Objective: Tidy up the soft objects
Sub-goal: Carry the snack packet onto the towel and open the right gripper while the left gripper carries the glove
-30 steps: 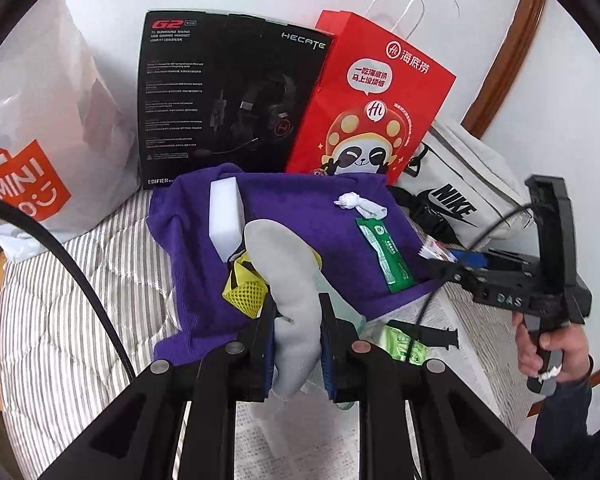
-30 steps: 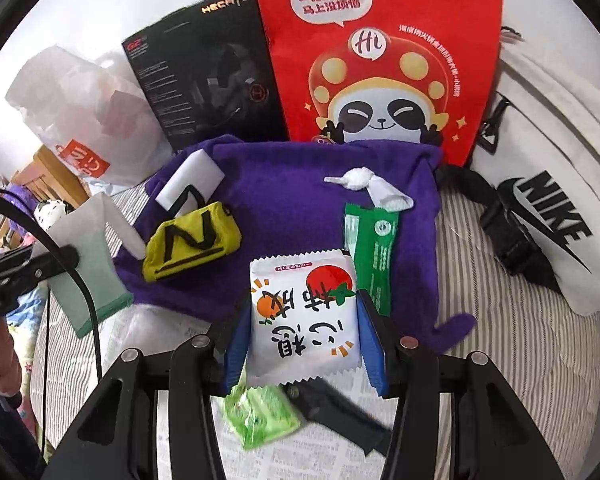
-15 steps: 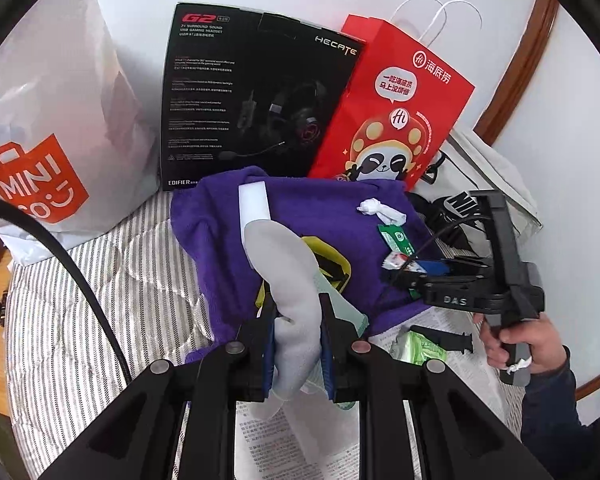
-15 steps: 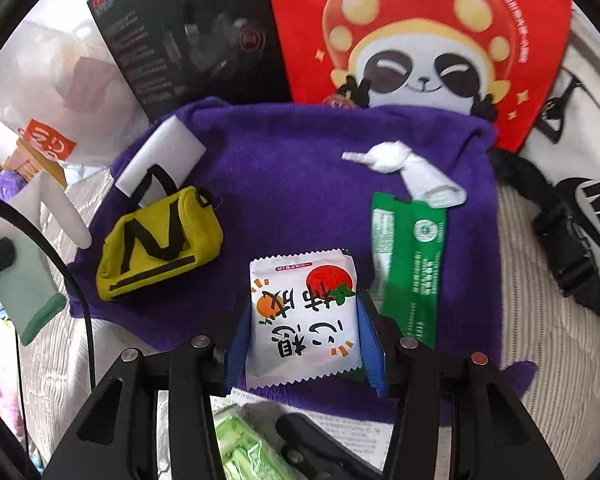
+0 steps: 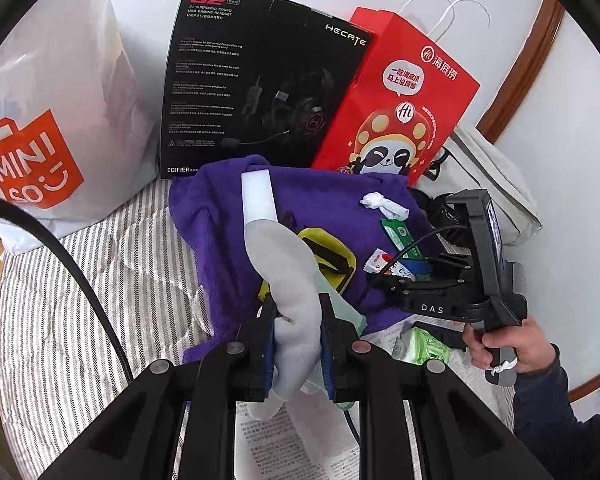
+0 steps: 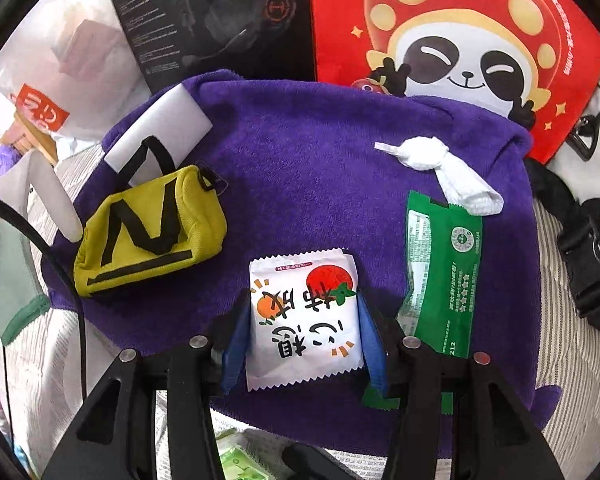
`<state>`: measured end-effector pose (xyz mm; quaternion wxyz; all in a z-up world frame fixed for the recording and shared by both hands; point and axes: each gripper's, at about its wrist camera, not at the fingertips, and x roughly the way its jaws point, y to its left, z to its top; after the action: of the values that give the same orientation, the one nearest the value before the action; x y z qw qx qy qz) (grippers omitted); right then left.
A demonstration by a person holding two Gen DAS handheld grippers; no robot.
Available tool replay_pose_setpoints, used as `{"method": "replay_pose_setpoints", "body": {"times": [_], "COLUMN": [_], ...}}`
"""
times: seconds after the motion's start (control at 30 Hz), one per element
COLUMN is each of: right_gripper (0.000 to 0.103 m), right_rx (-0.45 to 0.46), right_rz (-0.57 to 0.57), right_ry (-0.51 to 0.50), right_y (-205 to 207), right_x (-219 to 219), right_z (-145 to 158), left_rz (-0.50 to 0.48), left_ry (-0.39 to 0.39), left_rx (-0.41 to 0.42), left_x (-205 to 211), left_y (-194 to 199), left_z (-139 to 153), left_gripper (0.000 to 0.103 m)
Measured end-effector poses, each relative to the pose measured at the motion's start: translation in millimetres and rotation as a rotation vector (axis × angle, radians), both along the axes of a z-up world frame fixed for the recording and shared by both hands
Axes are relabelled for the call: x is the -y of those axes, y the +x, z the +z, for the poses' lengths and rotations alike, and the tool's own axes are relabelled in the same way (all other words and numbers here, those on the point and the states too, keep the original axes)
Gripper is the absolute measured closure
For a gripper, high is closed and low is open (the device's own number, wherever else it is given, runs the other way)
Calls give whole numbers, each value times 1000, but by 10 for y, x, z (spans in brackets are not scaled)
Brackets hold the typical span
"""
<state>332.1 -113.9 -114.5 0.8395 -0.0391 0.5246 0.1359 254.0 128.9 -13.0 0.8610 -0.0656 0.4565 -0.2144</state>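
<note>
My left gripper is shut on a grey and pale green glove, held above the near edge of a purple towel. My right gripper is shut on a white snack packet, low over the purple towel. On the towel lie a yellow pouch, a white sponge, a knotted white tissue and a green sachet. The right gripper also shows in the left wrist view.
A black headset box, a red panda bag, a white Miniso bag and a white Nike bag stand behind the towel. A green packet lies on newspaper near me. Striped bedding is at left.
My right gripper has moved forward and down over the towel with the snack packet. My left gripper has shifted slightly with the glove still held.
</note>
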Motion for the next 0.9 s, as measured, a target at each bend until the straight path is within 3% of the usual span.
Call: {"method": "replay_pose_setpoints", "body": {"times": [0.5,0.9], "right_gripper": [33,33], "right_rx": [-33,-39], "right_rz": [46,-14], "right_ry": [-18,47], "right_y": [-74,-19], "right_x": [-89,245], "right_z": [-12,168], "left_rz": [-1,-16], "left_ry": [8,9], "left_rx": [-12,-13], "left_x": [-5,86], "left_y": [-66,-105], "left_z": [42,105], "left_gripper": [85,85]}}
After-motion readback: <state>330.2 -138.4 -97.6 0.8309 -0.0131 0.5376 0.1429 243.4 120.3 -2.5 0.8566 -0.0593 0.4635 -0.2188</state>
